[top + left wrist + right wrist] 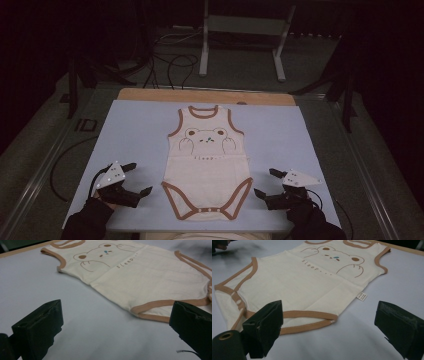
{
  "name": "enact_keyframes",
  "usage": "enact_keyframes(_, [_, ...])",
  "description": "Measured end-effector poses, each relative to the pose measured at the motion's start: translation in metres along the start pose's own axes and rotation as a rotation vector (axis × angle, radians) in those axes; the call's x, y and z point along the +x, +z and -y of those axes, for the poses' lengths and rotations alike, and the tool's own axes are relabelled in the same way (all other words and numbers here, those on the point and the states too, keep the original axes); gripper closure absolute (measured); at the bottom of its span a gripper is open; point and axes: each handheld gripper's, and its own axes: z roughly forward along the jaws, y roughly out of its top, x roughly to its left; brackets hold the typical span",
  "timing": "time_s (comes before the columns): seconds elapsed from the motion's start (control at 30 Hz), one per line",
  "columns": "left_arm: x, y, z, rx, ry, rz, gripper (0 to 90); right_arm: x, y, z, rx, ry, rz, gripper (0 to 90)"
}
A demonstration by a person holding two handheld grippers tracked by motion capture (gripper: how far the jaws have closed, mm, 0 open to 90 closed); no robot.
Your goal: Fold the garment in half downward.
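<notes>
A bodysuit (207, 167) is flanked by the left tool (134, 179) and right tool (264, 182), both held wide; leg hems just ahead should be pinched squarely, together.

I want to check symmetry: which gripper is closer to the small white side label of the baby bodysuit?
Right. The right gripper sits just off the label side of the bodysuit; the left gripper waits across the garment.

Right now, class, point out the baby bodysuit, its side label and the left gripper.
baby bodysuit (207, 170), high view, on the plain cream belly panel.
side label (362, 296), right gripper view, on the small white tag at the side seam.
left gripper (136, 177), high view, midway between its open fingertips.
</notes>
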Motion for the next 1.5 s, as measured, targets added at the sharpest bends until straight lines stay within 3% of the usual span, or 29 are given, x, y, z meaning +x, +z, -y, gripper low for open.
enact_keyframes(0.27, [-0.002, -0.004, -0.008, -0.014, 0.007, -0.003, 0.0, 0.003, -0.001, -0.006, 0.014, 0.000, 0.013, 8.6])
enact_keyframes(0.4, [-0.005, -0.010, -0.017, -0.025, 0.007, 0.025, 0.0, 0.008, -0.006, -0.016, 0.004, -0.010, 0.018, 8.6])
enact_keyframes(0.73, [-0.006, -0.022, -0.043, -0.031, 0.029, 0.056, 0.0, 0.014, -0.034, -0.061, -0.040, -0.034, 0.047, 8.6])
enact_keyframes(1.03, [-0.001, -0.025, -0.072, -0.033, 0.065, 0.057, 0.0, 0.004, -0.049, -0.100, -0.048, -0.096, 0.108, 8.6])
enact_keyframes(1.23, [0.003, -0.022, -0.090, -0.021, 0.087, 0.070, 0.0, -0.003, -0.047, -0.112, -0.055, -0.097, 0.118, 8.6])
enact_keyframes(1.5, [0.008, -0.009, -0.110, -0.015, 0.102, 0.080, 0.0, -0.010, -0.029, -0.119, -0.040, -0.106, 0.087, 8.6])
